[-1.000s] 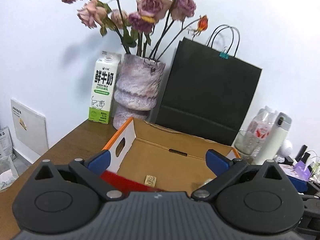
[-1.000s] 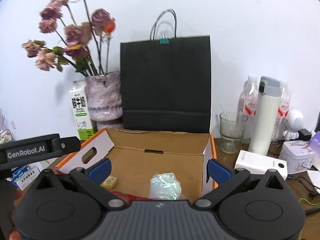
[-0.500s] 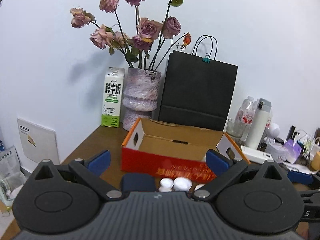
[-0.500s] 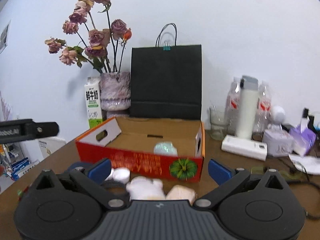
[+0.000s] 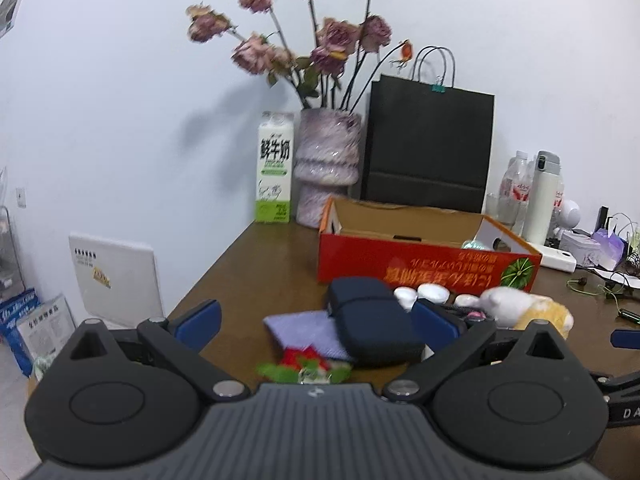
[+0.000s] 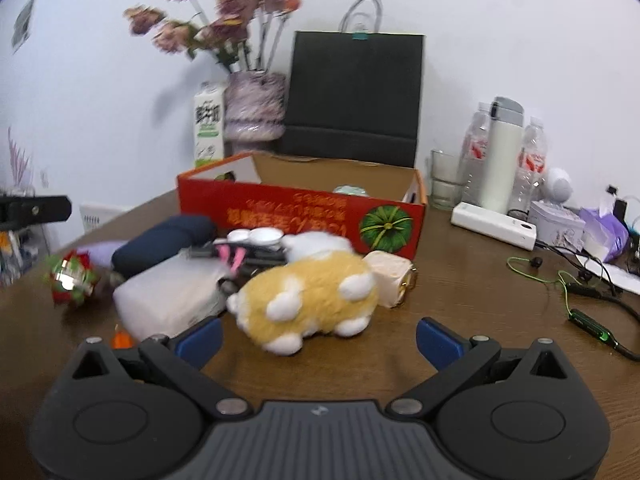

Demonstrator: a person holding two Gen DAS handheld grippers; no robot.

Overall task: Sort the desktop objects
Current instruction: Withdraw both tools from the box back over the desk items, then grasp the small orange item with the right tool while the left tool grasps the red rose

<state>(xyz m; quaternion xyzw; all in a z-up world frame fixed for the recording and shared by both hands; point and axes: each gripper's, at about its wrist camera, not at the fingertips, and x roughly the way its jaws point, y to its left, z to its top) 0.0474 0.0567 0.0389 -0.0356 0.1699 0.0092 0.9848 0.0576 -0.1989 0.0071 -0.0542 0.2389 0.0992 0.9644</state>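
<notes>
Both grippers have pulled back from the box (image 6: 300,216) and now hang over the table (image 6: 460,300), jaws wide apart and empty. The plush toy (image 6: 308,304) lies at twelve o'clock of the right gripper (image 6: 318,338); the dark case (image 5: 372,320) sits ahead of the left gripper (image 5: 316,318). Likely the next pick begins.

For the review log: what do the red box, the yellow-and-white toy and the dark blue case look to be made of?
Red box: printed cardboard, going by the plain brown inside and the cut handle holes.
Yellow-and-white toy: plush fabric with a fuzzy, matte pile.
Dark blue case: probably a fabric-covered or soft-touch shell; matte, rounded edges, with a seam line. Blur leaves the exact material open.
</notes>
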